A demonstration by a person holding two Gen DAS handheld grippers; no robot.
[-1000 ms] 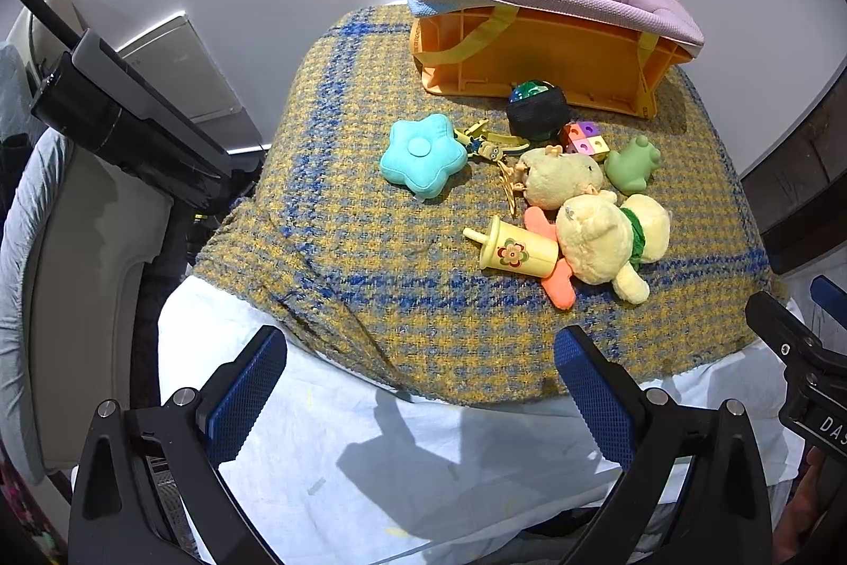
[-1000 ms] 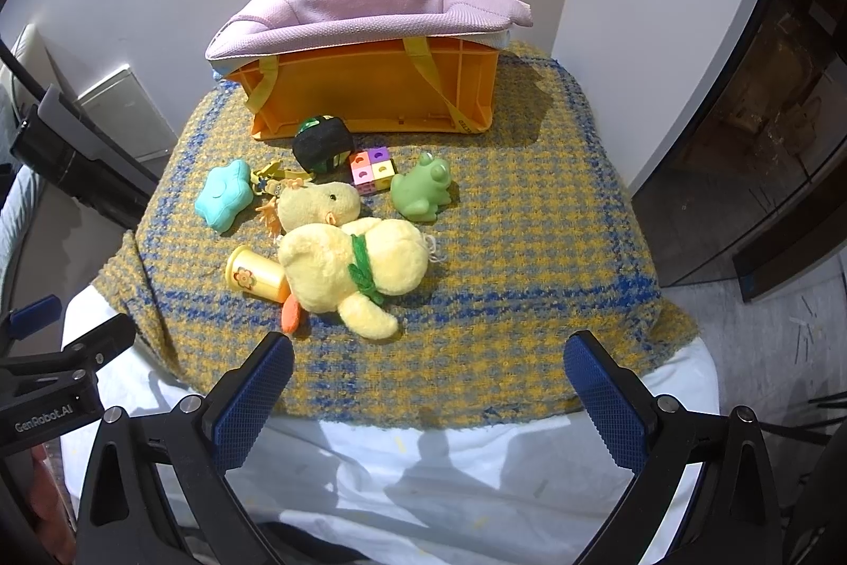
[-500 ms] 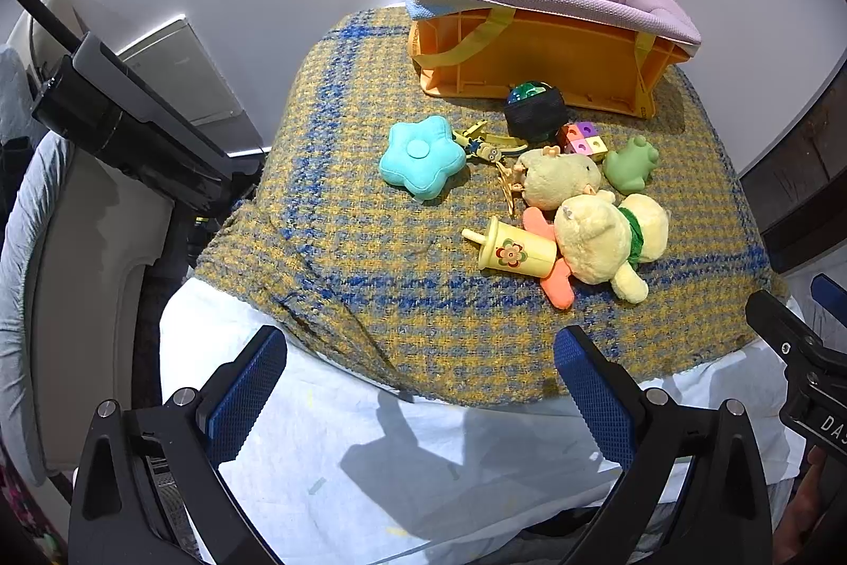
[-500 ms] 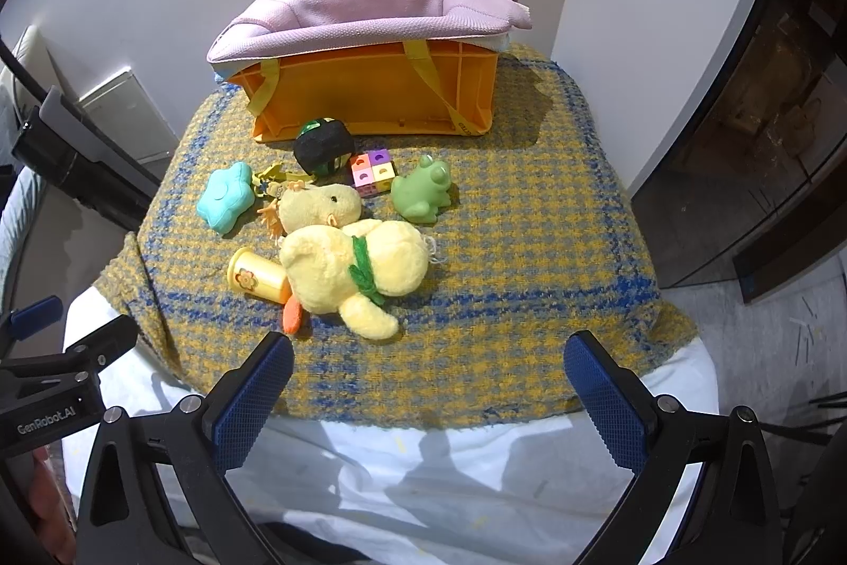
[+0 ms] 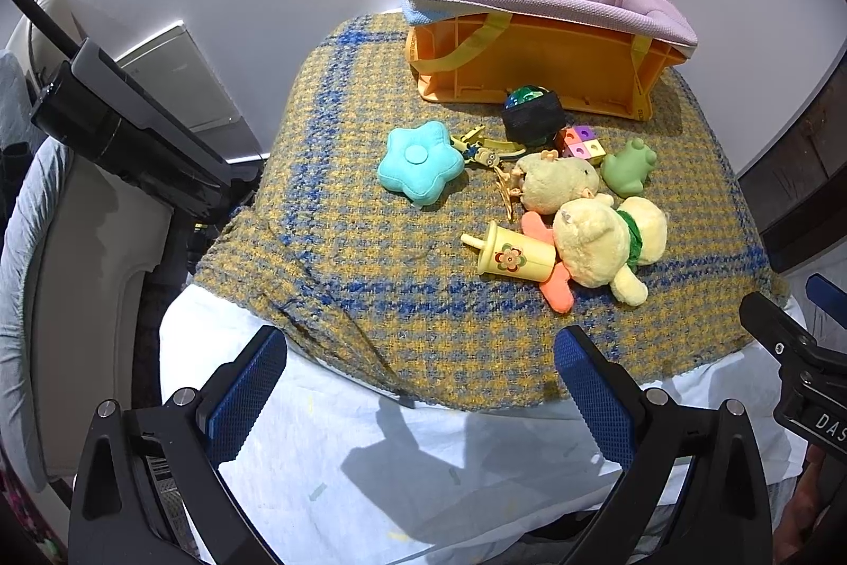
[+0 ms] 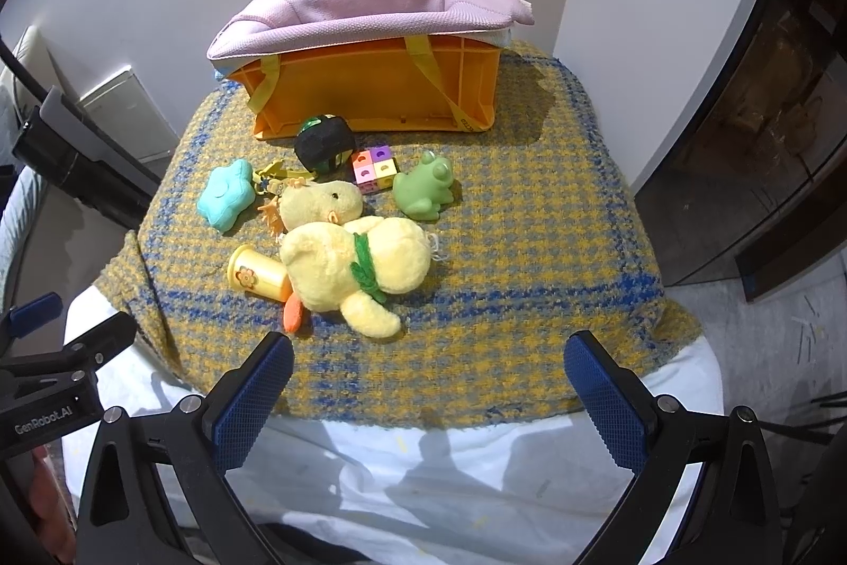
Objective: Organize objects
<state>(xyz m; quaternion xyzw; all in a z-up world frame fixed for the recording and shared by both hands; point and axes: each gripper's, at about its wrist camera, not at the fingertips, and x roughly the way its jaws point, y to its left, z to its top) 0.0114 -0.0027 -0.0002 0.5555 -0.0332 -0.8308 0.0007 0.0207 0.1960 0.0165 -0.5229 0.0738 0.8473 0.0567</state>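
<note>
"GenRobot.AI" is printed on the left gripper point(image 6: 47, 411); "DAS" shows on the right gripper point(image 5: 815, 411).

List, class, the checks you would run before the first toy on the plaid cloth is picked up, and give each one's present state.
1. Left tool open, holding nothing: ok.
2. Right tool open, holding nothing: ok.
3. Orange crate ready to take toys: not ok, pink cushion covers its top.
4. Yellow bear free to lift: not ok, it overlaps the yellow cup.
5. Green frog lies apart: ok.
</note>
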